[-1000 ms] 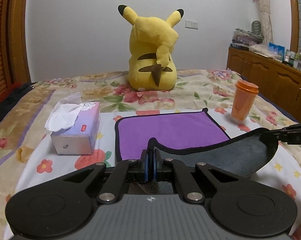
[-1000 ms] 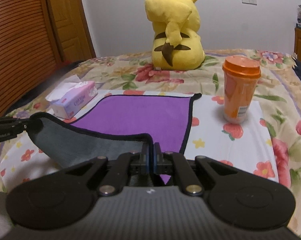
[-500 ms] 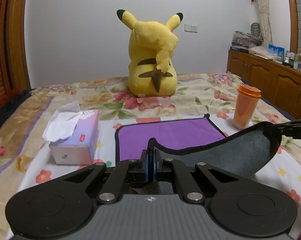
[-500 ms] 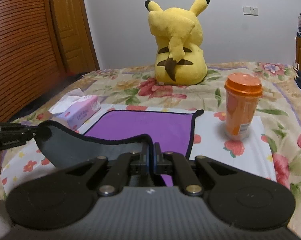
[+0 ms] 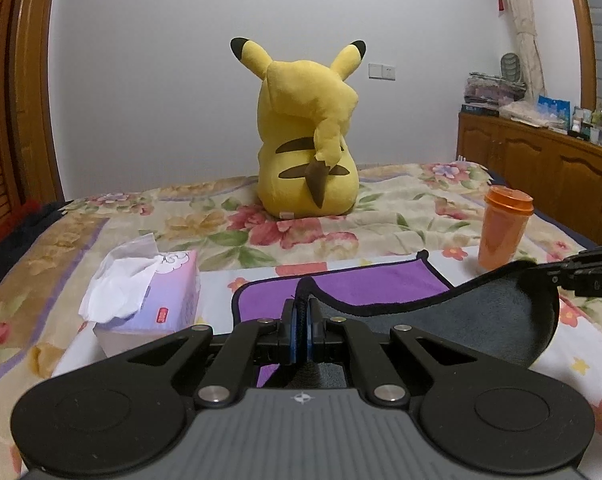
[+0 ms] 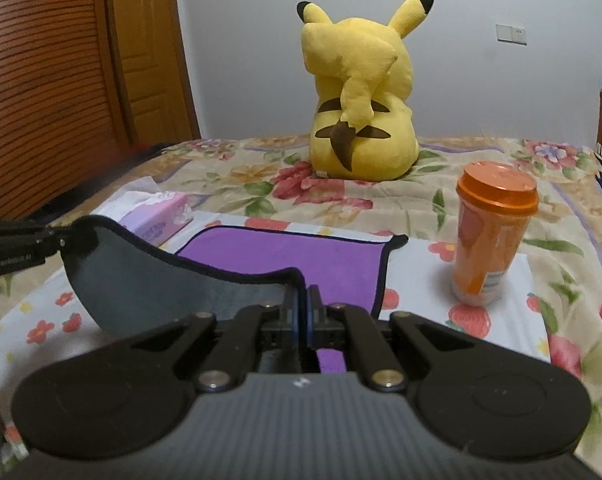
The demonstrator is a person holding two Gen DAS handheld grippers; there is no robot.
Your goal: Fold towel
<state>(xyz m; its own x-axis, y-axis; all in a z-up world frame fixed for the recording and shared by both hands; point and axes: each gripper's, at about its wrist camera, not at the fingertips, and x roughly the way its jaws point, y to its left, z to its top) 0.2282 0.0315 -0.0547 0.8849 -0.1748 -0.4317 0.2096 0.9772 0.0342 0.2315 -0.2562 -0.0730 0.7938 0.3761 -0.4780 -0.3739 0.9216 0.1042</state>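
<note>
At the bottom centre of the left wrist view, the left hand-held gripper (image 5: 300, 330) was closed tight on one near corner of the towel (image 5: 365, 286), its two fingers pressed together with the black-bound edge pinched between them. At the bottom centre of the right wrist view, the right hand-held gripper (image 6: 304, 322) was likewise clamped on the other near corner of the towel (image 6: 285, 256). Between the two, the raised near edge sagged in a curve and showed its grey underside, while the purple upper face lay flat on the bed (image 5: 401, 208) beyond. Each gripper also appeared at the edge of the other's view: the right one at the right edge of the left wrist view, the left one at the left edge of the right wrist view.

To the left of the towel in the left wrist view stood a purple tissue box (image 5: 153, 300) with a white tissue sticking up. At the right of the frame, near the towel's far corner but apart from it, stood an orange lidded cup (image 5: 503, 232), upright on the floral bedspread. Behind the towel, in the centre of the frame, a yellow Pikachu plush (image 5: 307, 136) sat with its back to the cameras. A wooden cabinet (image 5: 541, 176) with clutter on top ran along the right edge.
</note>
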